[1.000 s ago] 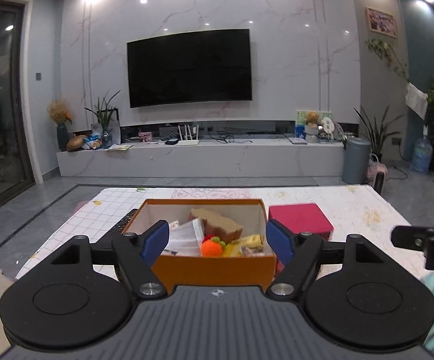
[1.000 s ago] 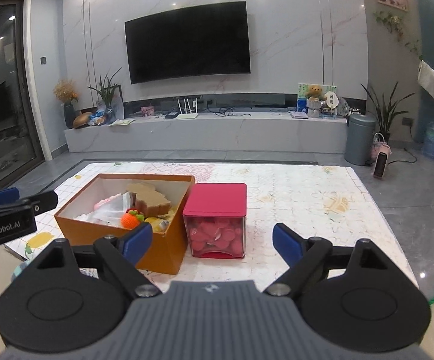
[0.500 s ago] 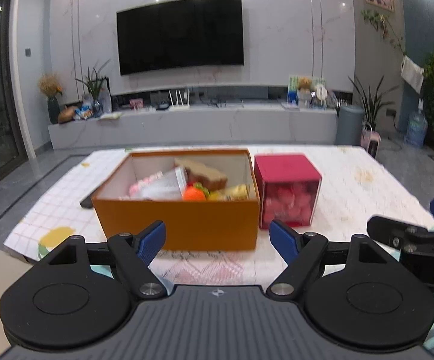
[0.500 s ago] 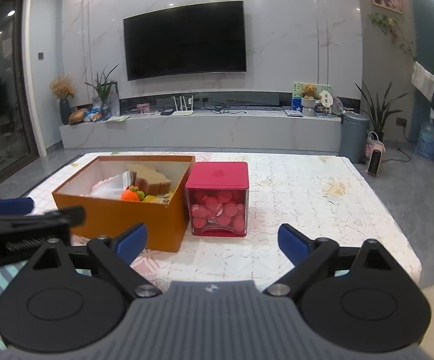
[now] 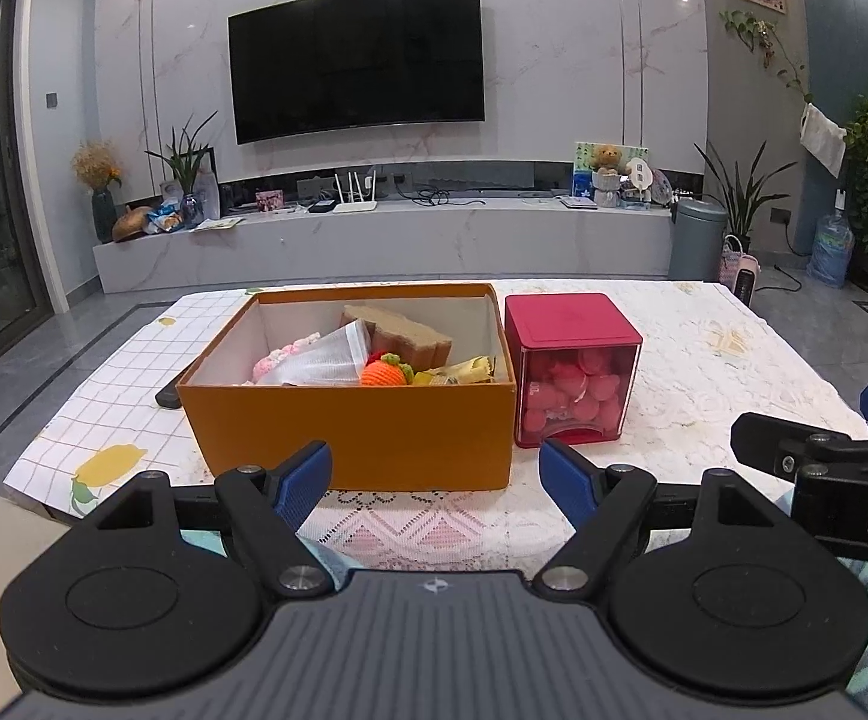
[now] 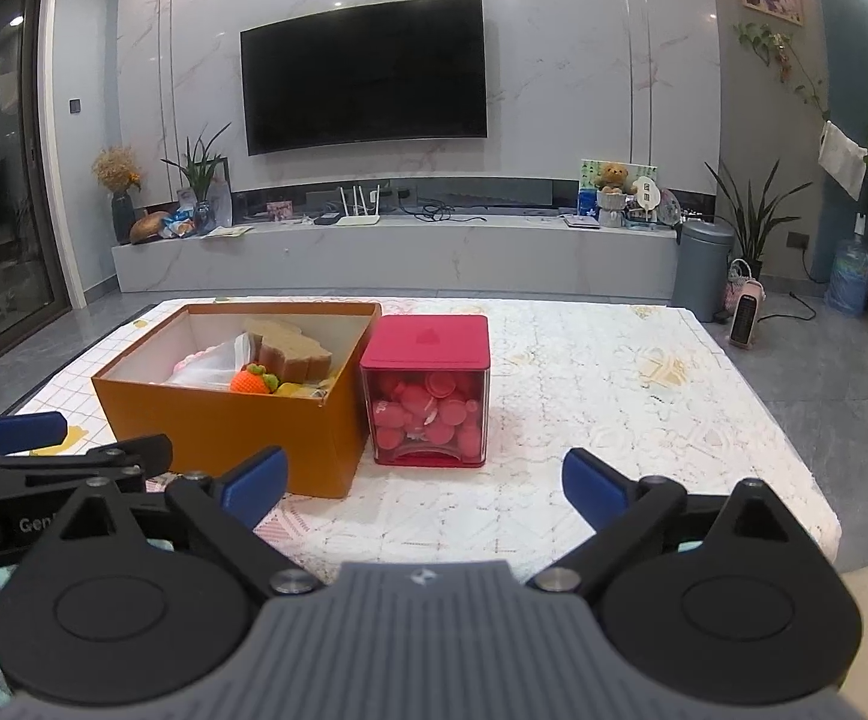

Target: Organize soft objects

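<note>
The orange box (image 5: 350,420) on the table (image 5: 703,372) holds a crocheted orange toy (image 5: 383,373), a brown sponge block (image 5: 404,333) and a clear bag (image 5: 320,360); its lower contents are hidden. Touching it, the red-lidded container (image 5: 571,378) holds pink discs. The left gripper (image 5: 434,474) and the right gripper (image 6: 425,480) both hover with jaws apart, empty.

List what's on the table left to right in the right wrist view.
left gripper → orange box → red container → bare tablecloth
</note>
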Available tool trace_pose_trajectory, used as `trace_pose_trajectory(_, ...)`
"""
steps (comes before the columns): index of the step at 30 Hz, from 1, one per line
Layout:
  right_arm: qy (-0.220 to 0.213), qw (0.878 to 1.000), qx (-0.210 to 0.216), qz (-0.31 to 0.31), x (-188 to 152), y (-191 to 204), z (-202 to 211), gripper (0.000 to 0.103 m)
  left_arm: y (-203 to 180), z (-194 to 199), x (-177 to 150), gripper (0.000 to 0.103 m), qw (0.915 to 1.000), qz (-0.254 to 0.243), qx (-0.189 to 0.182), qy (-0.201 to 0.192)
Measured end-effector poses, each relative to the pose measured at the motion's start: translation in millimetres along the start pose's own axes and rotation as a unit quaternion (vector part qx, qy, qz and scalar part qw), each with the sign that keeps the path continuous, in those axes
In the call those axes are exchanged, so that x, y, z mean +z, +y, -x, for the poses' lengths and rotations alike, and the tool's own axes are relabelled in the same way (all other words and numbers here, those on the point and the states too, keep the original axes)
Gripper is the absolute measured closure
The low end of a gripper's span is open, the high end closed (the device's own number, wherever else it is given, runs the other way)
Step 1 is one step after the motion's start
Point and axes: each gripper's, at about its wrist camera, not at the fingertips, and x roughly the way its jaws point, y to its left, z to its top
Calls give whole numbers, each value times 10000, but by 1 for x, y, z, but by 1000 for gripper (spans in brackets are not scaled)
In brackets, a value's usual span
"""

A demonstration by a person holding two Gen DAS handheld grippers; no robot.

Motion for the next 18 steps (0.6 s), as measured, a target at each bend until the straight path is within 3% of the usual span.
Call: trace_pose_trajectory(18, 70, 10000, -5, 35, 0, 3, -4, 6, 0, 0, 2, 11, 10000, 13, 15, 24)
